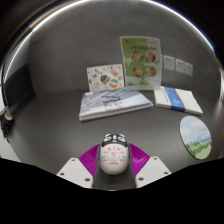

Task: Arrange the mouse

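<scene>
- Between my two fingers sits the mouse point(115, 154), a pale rounded one with a dark patch at its far end and a red mark on its back.
- My tongs point(115, 165) have closed onto it: both magenta pads point(88, 158) press against its sides with no gap that I can see.
- Whether the mouse touches the grey table point(60, 135) under it, I cannot tell.
- Beyond the fingers, a booklet point(116, 101) with a pale blue cover lies flat on the table.
- Just beside it lies a stack of white sheets point(178, 98).
- Behind these, two printed cards point(141, 62) lean upright against the wall.
- Near my fingers, off to one side, lies a round disc point(197, 136) with a landscape picture.
</scene>
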Demonstrator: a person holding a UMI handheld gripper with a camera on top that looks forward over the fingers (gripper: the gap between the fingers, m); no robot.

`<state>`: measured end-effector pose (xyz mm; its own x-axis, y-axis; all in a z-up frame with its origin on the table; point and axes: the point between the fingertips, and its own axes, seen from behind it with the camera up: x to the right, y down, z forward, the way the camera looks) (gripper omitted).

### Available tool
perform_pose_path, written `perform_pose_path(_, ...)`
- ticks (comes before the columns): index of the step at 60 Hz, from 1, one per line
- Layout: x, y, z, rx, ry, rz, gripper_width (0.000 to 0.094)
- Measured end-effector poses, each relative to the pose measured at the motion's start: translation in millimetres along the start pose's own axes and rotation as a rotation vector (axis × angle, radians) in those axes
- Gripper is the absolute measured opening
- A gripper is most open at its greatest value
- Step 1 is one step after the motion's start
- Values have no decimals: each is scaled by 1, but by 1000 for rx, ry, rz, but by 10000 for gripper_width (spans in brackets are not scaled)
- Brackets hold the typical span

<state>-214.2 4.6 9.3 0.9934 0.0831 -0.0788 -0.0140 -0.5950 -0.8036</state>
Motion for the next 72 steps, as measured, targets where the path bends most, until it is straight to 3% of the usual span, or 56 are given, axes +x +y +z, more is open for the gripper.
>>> perform_pose_path(9, 29, -79, -66, 171, 53, -33, 424)
perform_pose_path(17, 130, -140, -126, 307, 206, -58, 420)
perform_pose_path(22, 211, -140, -134, 317, 305, -59, 419)
perform_pose_path(27, 283, -108, -120, 241, 363, -46, 418)
perform_pose_path(39, 335, -33, -34, 73, 204, 47, 421)
perform_pose_path(54, 331, -9, -1, 23, 86, 15, 426)
perform_pose_path(56, 330, -9, -1, 16, 77, 9, 463)
perform_pose_path(57, 330, -9, -1, 14, 74, 2, 549)
perform_pose_path(58, 330, -8, -1, 12, 70, -7, 507)
perform_pose_path(59, 331, -9, 2, 18, 63, -17, 573)
perform_pose_path(62, 330, -7, -2, 2, 47, -26, 580)
perform_pose_path(63, 329, -6, -5, -2, 40, -21, 664)
perform_pose_path(69, 323, -2, -34, 12, -36, 35, 897)
perform_pose_path(72, 325, 2, -53, 19, -48, 60, 840)
